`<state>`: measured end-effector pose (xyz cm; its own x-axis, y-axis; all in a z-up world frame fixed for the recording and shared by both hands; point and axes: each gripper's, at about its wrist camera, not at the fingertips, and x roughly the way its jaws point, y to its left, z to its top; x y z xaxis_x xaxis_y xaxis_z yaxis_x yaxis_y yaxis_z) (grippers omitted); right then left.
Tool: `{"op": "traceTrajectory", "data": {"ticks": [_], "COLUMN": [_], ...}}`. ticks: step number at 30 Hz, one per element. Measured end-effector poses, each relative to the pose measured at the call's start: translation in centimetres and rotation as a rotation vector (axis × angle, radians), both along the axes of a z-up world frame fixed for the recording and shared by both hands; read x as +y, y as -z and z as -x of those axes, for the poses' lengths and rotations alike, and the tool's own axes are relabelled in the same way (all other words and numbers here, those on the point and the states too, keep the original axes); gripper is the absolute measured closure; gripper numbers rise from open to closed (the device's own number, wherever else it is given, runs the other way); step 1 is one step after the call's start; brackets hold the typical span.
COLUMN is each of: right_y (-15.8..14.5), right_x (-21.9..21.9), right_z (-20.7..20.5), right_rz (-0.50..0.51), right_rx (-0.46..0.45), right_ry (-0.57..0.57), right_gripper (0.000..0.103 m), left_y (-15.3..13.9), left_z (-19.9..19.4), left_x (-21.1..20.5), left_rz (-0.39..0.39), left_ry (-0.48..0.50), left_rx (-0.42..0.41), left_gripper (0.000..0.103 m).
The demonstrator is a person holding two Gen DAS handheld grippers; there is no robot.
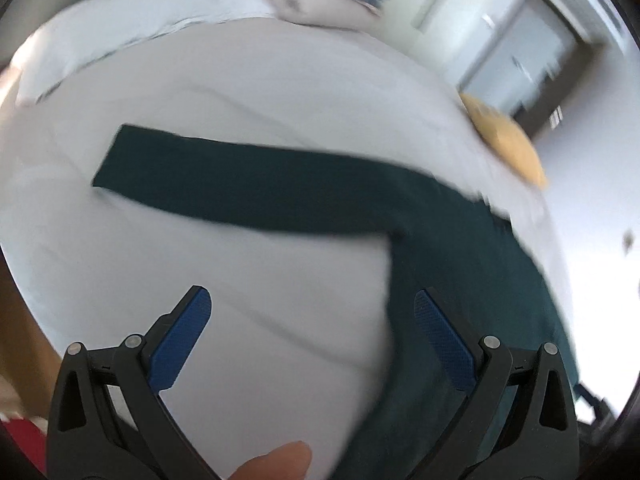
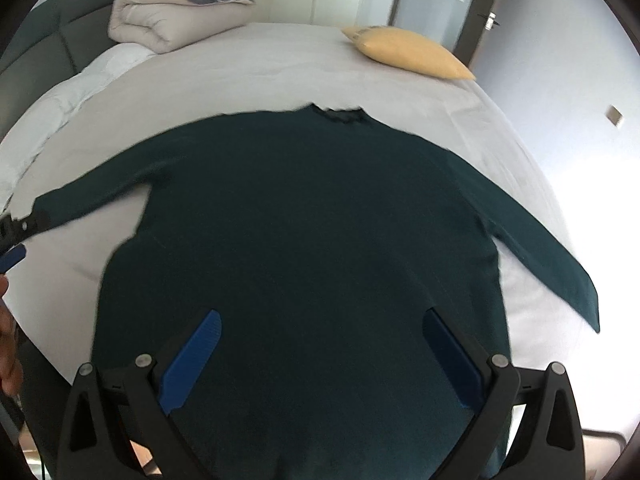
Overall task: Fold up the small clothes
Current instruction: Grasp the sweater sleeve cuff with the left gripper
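sweater flat on bed | both tongs agape | no legible writing

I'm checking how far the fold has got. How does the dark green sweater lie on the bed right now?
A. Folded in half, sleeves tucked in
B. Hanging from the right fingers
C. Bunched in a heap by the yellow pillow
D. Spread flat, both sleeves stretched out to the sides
D: the right wrist view shows the sweater spread flat on the bed, a sleeve reaching out to each side, and neither gripper holds it.
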<state>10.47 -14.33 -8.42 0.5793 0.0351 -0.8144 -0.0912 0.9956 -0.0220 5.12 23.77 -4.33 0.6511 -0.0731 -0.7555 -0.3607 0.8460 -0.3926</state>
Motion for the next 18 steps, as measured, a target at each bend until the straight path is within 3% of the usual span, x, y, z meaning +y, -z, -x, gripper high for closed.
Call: {"op": "traceTrajectory", "data": {"ticks": [3, 6, 8, 12, 18], "right_y": [-0.9, -1.8, -2.0, -2.0, -1.5], "right_x": [1.9, 3.9, 4.7, 6.1, 7.0], "right_z": [-1.6, -2.9, -3.6, -4.2, -4.4], "right_rz": [-0.025, -0.068, -0.105, -0.162, -0.22], "right_rx": [-0.021, -0.038, -0.036, -0.024, -0.012], "right_ry": [-0.063, -0.116, -0.142, -0.179, -0.209], "right_gripper": [0.0, 0.0, 0.0, 0.0, 0.0], "left_y": [0.8, 1.6, 2.2, 4.9, 9.1], "left_z": [-0.1, -1.6, -1.8, -1.9, -0.6], "left_x": [4.3, 8.2, 11.0, 16.9, 21.4], "left_rz": [0.024, 0.071, 0.152, 0.443, 0.676], "left_ry": [-0.102, -0.136, -0.179, -0.304, -0.388], "left_rx": [-0.052, -0.027, -0.062, -0.122, -0.153], "left_gripper": [0.0, 0.0, 0.0, 0.0, 0.0]}}
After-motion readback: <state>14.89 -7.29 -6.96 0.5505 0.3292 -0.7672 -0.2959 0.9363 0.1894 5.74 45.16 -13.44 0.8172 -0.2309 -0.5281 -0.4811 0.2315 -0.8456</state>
